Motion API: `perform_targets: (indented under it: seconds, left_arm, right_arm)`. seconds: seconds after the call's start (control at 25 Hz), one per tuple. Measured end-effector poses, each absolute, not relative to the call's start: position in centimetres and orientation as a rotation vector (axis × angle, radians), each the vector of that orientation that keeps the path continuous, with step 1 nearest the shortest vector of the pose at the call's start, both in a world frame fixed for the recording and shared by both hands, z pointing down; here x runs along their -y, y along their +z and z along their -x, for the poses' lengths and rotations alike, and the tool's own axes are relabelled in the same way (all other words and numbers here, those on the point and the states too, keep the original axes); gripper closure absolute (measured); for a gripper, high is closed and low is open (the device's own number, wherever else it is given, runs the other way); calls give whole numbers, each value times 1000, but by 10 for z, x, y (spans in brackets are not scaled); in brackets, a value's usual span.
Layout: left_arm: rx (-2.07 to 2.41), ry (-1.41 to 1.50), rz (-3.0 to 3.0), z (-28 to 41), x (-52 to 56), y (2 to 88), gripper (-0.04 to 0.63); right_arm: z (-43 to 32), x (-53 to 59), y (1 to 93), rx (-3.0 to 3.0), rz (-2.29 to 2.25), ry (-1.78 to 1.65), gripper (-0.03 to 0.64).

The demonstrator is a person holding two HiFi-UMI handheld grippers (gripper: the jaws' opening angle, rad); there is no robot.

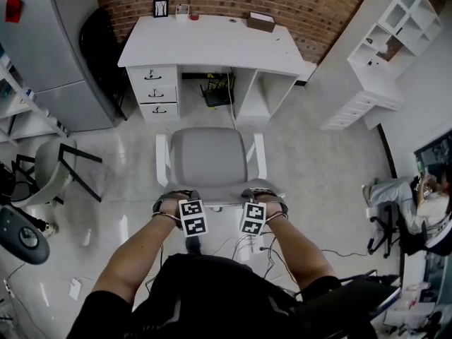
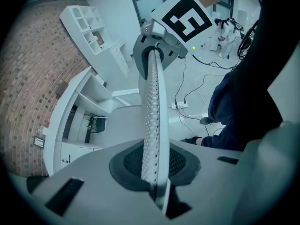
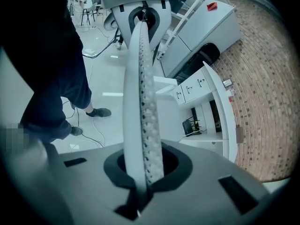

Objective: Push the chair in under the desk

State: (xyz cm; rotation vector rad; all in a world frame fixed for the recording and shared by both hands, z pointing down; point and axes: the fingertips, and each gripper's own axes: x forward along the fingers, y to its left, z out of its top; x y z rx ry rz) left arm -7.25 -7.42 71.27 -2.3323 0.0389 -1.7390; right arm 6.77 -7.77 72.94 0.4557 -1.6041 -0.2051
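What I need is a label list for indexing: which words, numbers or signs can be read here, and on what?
No readable text anywhere.
Left gripper and right gripper: marker cubes show black-and-white squares, no letters.
Frame on the desk: too small to read.
Red label on the grey cabinet: blurred.
Chair: no print visible.

Desk [image 1: 212, 44] against the back wall; drawers [image 1: 157, 94] under its left side, box [image 1: 261, 23] on top at right rear, frame [image 1: 161, 8] at left rear. Chair [image 1: 208, 157] before the desk, apart from it, facing its open bay. Left gripper [image 1: 176, 198] and right gripper [image 1: 263, 196] side by side on the chair's back rim. Fridge [image 1: 49, 48] left of the desk; shelves [image 1: 395, 41] to the right; second chair [image 1: 53, 164] at far left.
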Motion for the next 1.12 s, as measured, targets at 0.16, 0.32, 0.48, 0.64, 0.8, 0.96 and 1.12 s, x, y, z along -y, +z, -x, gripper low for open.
perform_targets:
  seconds: [0.16,0.32,0.48,0.64,0.8,0.96,1.12]
  left_arm:
    - [-16,-1730,2326,79,82,715,554]
    - [-20,-1726,2287,85,94,716,557]
    - [-6,-1721,2255,93,107,716,565]
    - [9,-1731,2247,96,118,719,563]
    - [-2,-1728,2227,96,130,719,565]
    - [-15,-1733,2208,99,145,721,565]
    - [-5,-1750,2216,97,149,723,565]
  right_arm:
    - [-62,82,729,1602,-462,-190,589]
    - [-56,90,730,1601,-476,-180,589]
    - [-48,97,727,1597,-484,-151,591]
    - [-45,106,729,1594,-489,-131,591]
    - [-45,114,729,1593,-491,-114,591]
    - [-42,128,730,1594,-497,-113,591]
    - [-45,132,731,1593,-492,-114,591]
